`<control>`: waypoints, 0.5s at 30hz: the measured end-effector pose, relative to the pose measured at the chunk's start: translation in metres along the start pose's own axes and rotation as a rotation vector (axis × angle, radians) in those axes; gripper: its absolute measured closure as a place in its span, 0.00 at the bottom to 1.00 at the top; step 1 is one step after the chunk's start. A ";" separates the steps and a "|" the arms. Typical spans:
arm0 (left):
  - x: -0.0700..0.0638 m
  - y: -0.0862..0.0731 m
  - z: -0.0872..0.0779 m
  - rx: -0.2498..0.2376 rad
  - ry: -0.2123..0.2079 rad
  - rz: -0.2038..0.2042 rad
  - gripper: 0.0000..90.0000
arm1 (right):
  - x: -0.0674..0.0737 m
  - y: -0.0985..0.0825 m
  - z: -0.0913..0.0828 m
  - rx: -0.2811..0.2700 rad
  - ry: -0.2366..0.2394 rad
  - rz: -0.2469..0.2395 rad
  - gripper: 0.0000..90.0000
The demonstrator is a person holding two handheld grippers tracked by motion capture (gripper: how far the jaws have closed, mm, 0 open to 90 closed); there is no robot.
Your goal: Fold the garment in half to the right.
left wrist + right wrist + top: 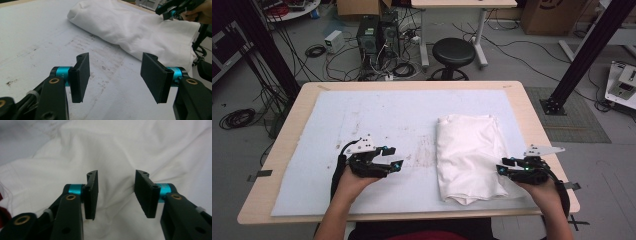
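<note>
Lying on the right half of the pale mat (377,115), the folded white cloth (468,155) runs lengthwise away from the person, its near end bunched into loose layers close to the table's (532,107) front edge. How many layers make up the fold is hard to make out — the creases blur together in the high view.

At the cloth's right edge sits the right gripper (502,166), held in the person's right hand (539,187). Its jaws stand apart, released, with nothing pinched between them; in the right gripper view (116,193) they point straight at rumpled white fabric, close above it. Whether the tips brush the cloth cannot be told, since the lower edges of the pads (91,195) hide the spot beneath them. A sliver of something red shows at that view's lower left corner, cut off by the frame.

Over bare mat, well apart from the cloth's left edge, sits the left gripper (393,157) in the left hand (352,182). Its jaws also stand apart and hold nothing — in the left gripper view (115,75) stained mat shows between them, with the cloth (130,30) stretching across the background and the right gripper (167,12) at its far corner, partly cut off by the top edge.

Both forearms are cropped at the bottom of the high view.
</note>
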State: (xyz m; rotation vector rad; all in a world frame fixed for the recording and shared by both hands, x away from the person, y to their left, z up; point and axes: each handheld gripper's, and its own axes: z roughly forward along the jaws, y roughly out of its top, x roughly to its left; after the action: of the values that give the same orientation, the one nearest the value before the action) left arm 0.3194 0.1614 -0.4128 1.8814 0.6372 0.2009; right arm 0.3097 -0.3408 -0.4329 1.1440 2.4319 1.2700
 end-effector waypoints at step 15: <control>0.002 0.000 -0.002 -0.004 0.003 -0.004 0.45 | -0.070 0.069 0.038 -0.038 -0.267 0.113 0.57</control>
State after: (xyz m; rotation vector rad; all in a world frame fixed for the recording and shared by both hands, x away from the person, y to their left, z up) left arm 0.3204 0.1640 -0.4123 1.8764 0.6416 0.2022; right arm 0.4142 -0.3425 -0.4172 1.3605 2.1693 1.1060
